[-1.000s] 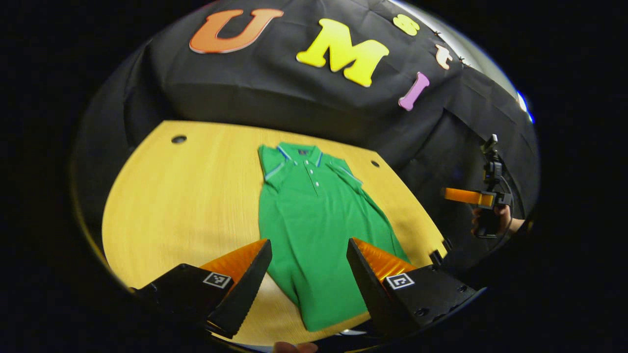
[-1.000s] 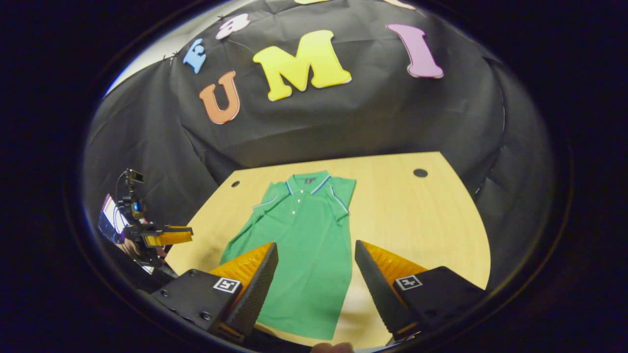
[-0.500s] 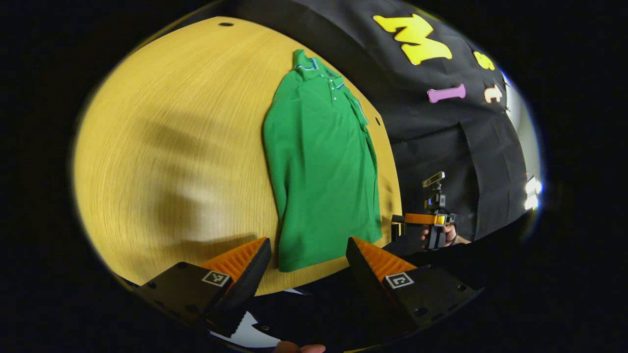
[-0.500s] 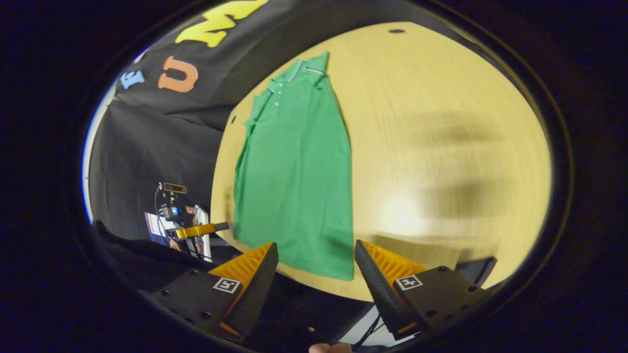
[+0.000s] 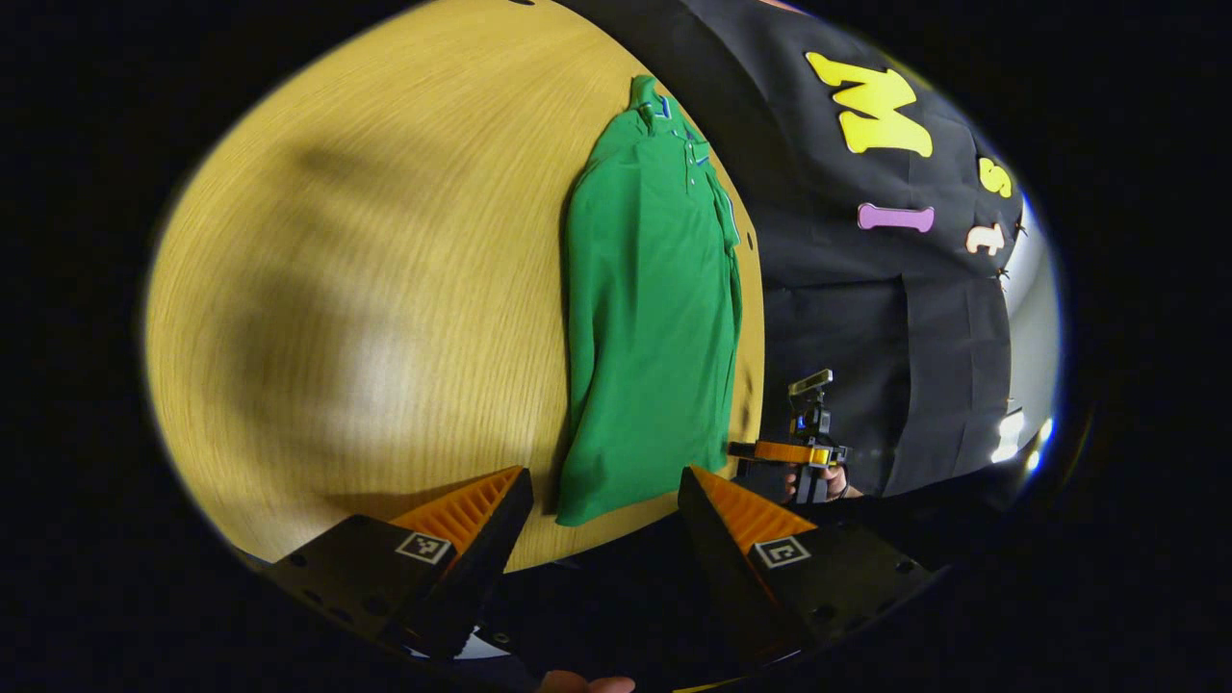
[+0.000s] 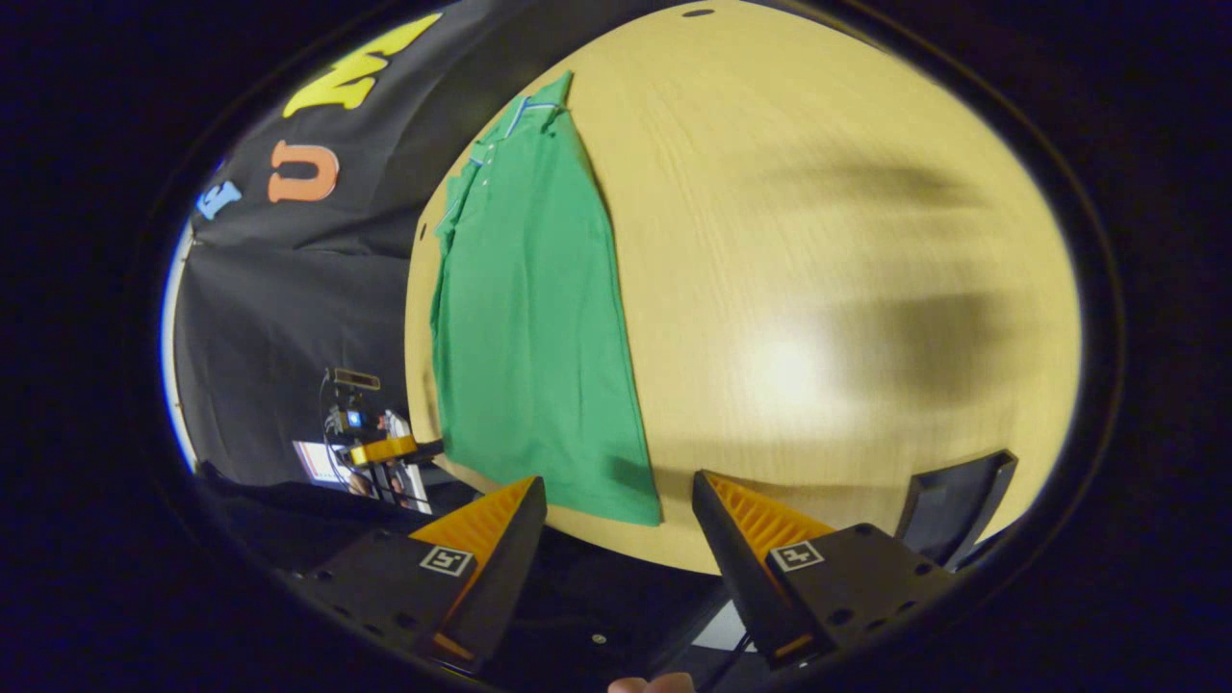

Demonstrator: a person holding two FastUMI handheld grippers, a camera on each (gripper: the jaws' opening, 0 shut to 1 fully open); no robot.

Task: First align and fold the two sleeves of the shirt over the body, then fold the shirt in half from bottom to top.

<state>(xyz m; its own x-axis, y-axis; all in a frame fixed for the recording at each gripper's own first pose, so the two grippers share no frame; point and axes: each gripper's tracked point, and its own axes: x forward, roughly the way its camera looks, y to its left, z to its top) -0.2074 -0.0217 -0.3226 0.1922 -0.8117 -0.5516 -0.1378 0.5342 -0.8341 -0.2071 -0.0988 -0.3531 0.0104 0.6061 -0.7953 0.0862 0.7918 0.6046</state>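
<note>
**Both grippers pulled back to the near edge**

Your left gripper (image 5: 602, 491) and right gripper (image 6: 618, 500) (jaws spread, empty) have swung back from over the green polo shirt (image 5: 650, 298), which lies flat on the wooden table (image 6: 818, 289), sleeves folded in; the bottom-to-top fold remains.

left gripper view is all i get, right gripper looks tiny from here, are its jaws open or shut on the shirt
observer: the right gripper has its jaws open and holds nothing. It hangs off the table's near edge, facing the hem of the shirt.
operator: anything on that side of the shirt i should know about
observer: yes, a dark panel stands at the table's near edge, beside the right gripper, on the side away from the shirt.
</note>
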